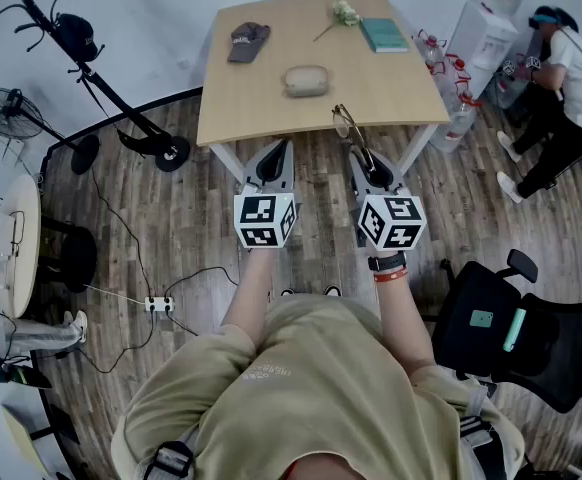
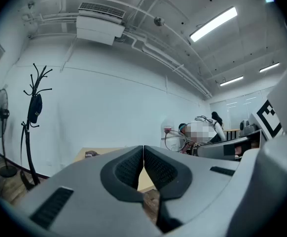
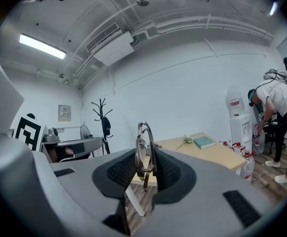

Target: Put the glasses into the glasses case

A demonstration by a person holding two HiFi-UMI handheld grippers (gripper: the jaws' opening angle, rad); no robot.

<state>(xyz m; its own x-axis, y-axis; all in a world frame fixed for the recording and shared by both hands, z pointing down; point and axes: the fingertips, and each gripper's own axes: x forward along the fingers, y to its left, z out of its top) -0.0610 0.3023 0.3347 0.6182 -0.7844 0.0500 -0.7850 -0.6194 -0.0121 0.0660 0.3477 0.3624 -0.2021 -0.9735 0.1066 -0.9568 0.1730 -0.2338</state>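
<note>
In the head view the left claw [image 1: 274,151] and the right claw [image 1: 364,160] are side by side in front of the surface [image 1: 261,108]. The glasses [image 1: 348,125] stick out from the right claw over the near edge, apart from the case [image 1: 306,80] lying on the surface. In the left gripper view the jaws are pressed together with nothing between them. In the right gripper view the claw is narrow, and its pads clamp the folded glasses, which stand upright.

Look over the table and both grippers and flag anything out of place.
Nothing looks spilled or damaged. One thing is off the table: the glasses, folded, stand upright, pinched in the right gripper, while the glasses case lies mid-table, apart from them.
</note>
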